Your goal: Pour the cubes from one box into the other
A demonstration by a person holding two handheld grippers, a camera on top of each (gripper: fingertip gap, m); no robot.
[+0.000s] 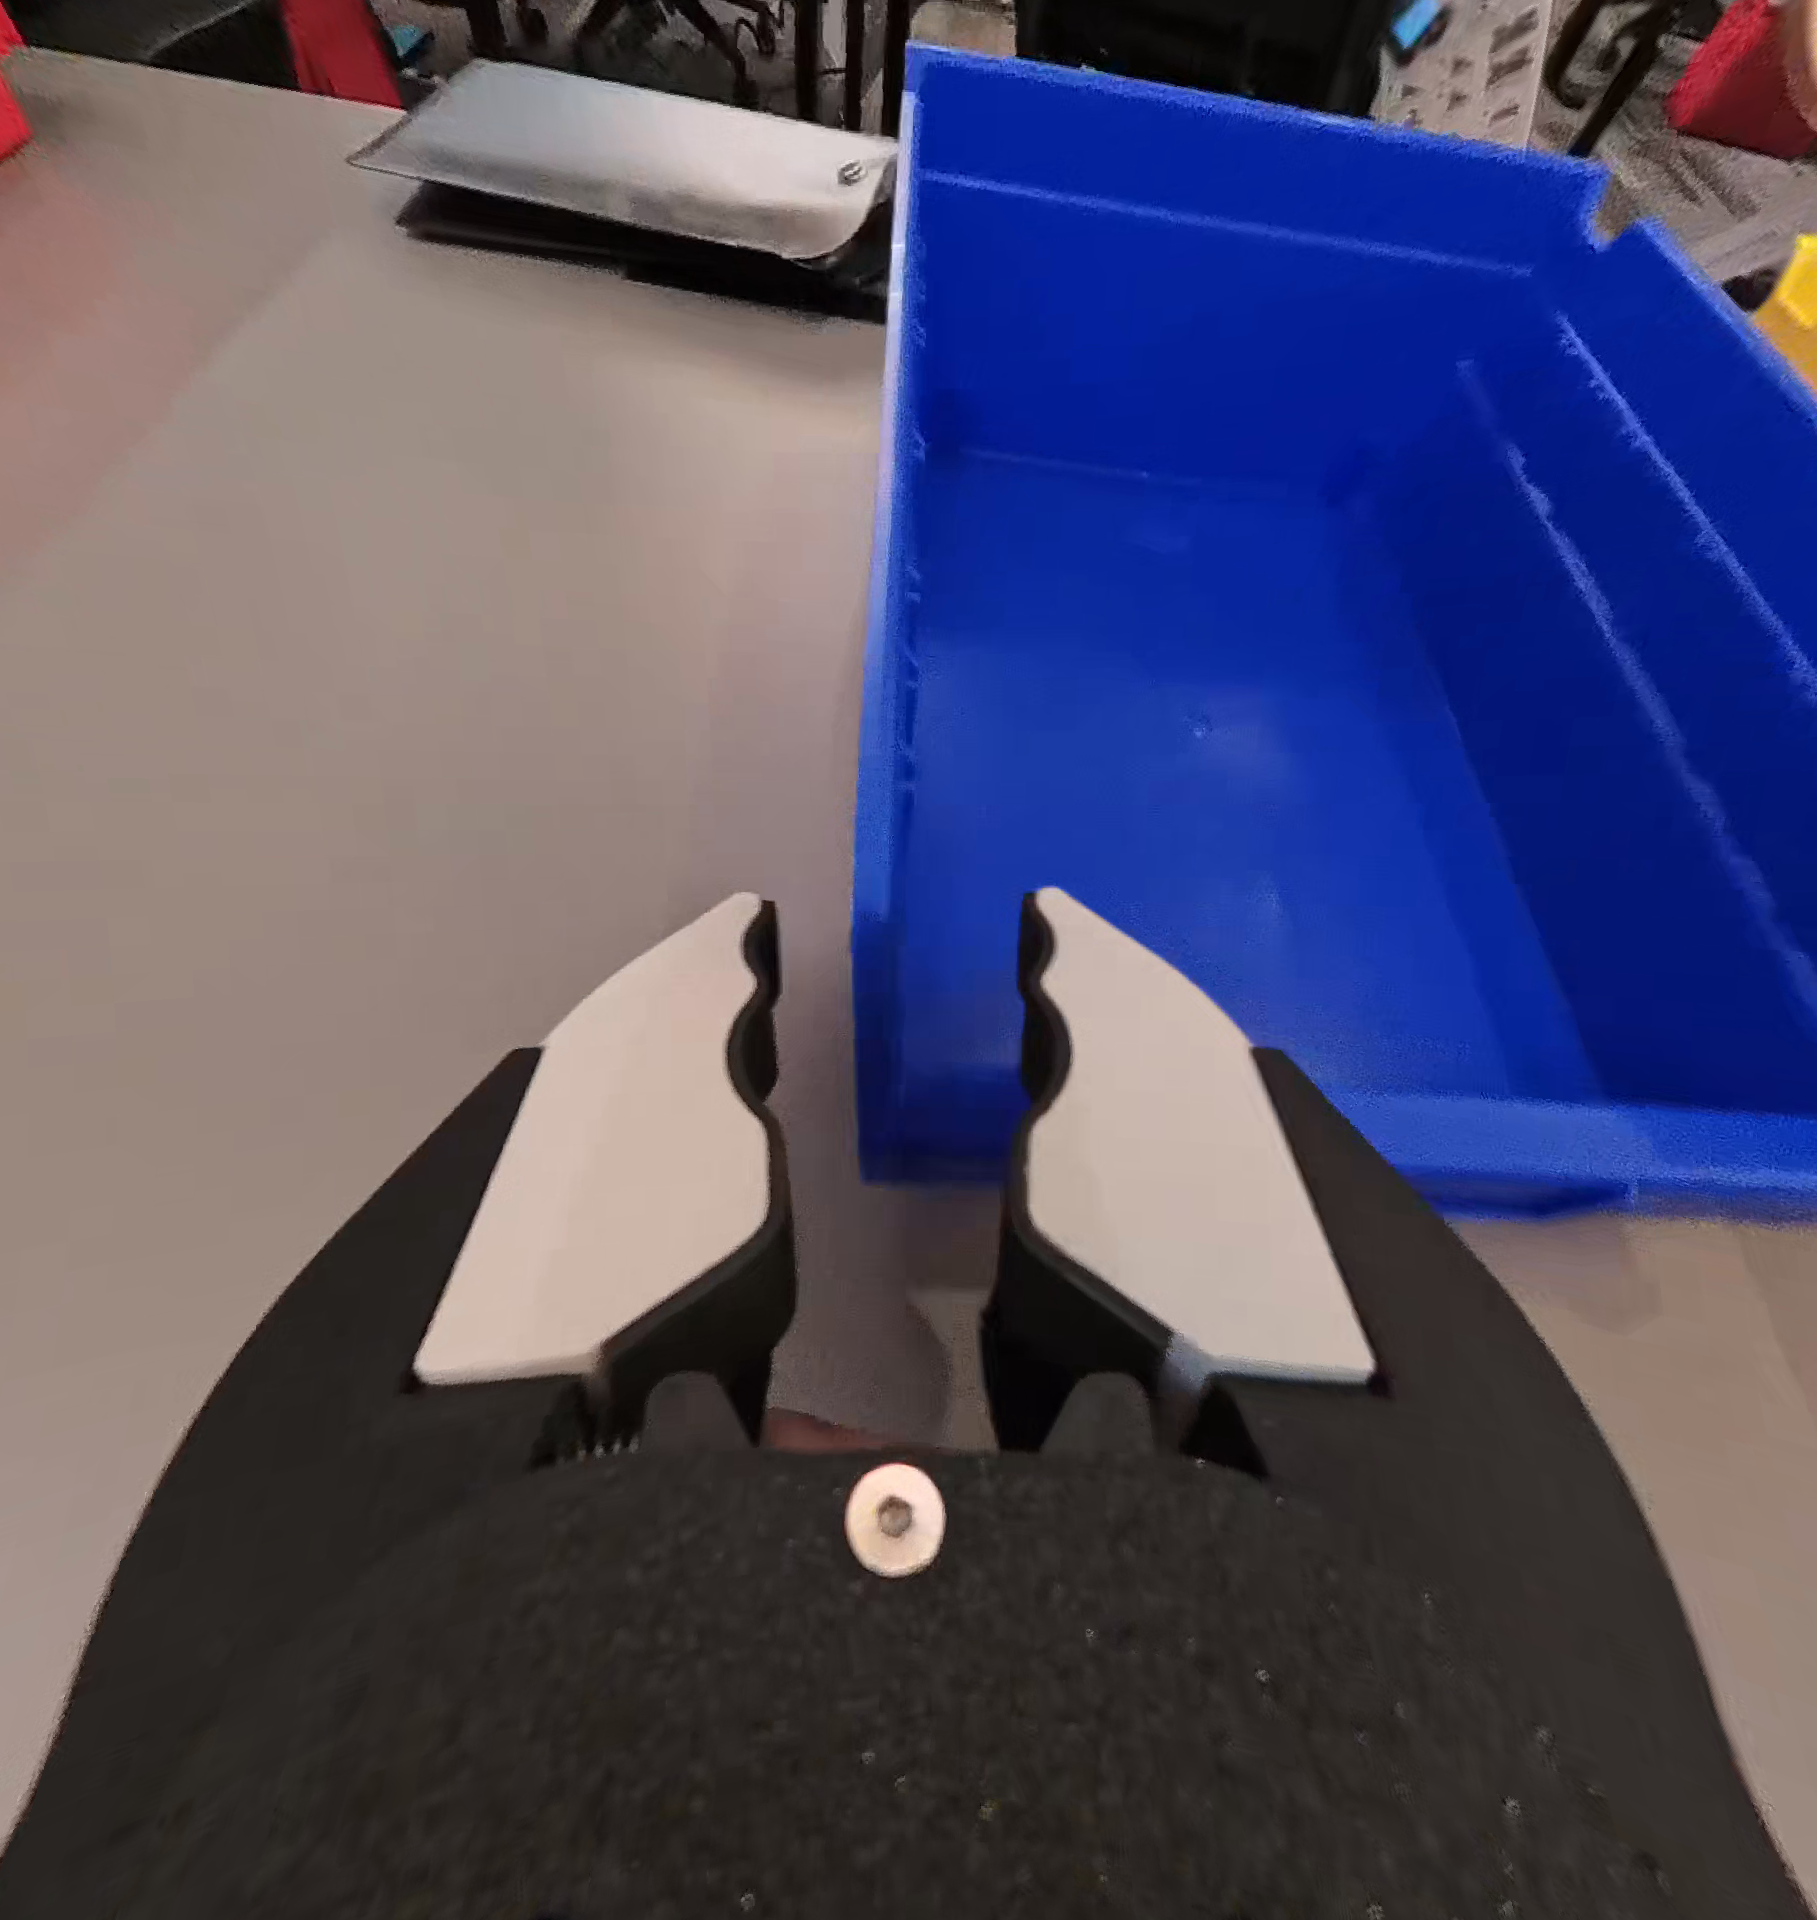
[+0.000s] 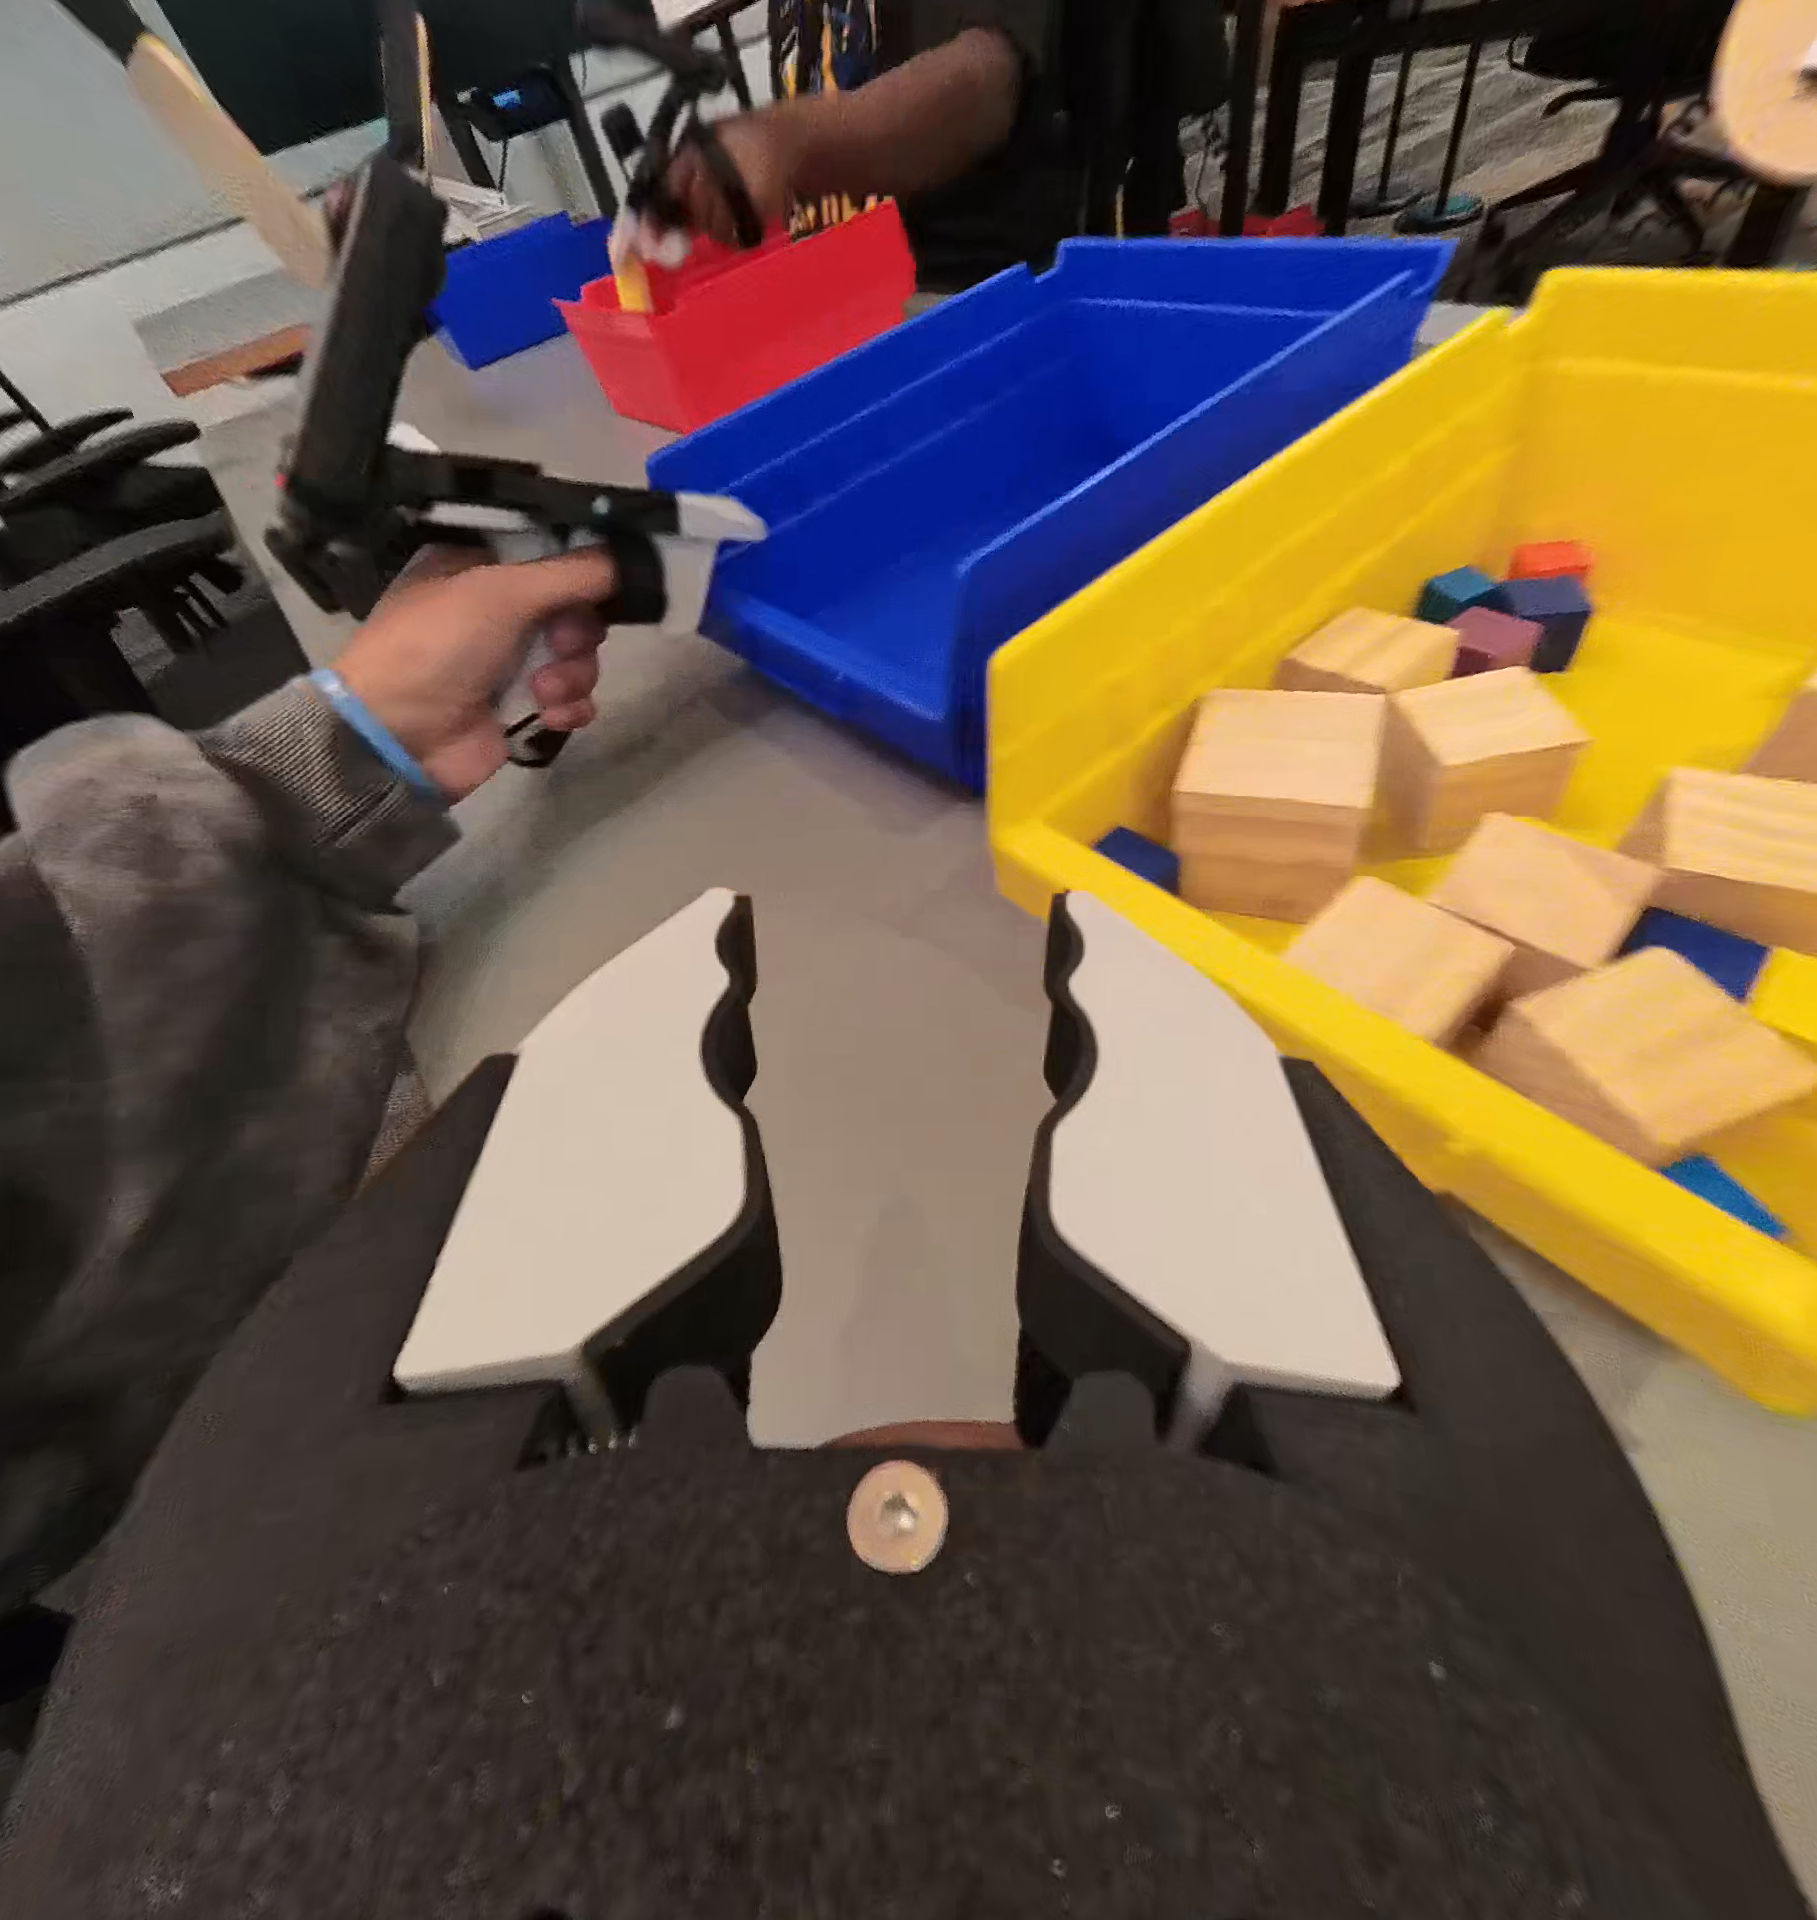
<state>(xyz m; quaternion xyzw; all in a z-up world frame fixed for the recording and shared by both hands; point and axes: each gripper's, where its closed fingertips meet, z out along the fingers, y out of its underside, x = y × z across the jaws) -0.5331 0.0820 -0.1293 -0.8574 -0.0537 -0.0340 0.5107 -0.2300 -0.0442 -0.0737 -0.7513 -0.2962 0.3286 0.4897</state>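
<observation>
Both jaws apart, empty: left hand-held gripper [image 1: 899,914] near blue bin [image 1: 1299,727] corner; right hand-held gripper [image 2: 899,914] should clamp yellow bin [image 2: 1247,1049] rim squarely, lower right, before tipping wooden cubes [image 2: 1278,790].

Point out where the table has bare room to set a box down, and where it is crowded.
Bare grey table lies left of the blue box, up to the flat dark items at the far edge. A smaller bare patch sits before the right hand-held gripper. Crowded: the blue box and the yellow box of cubes stand close together.
</observation>
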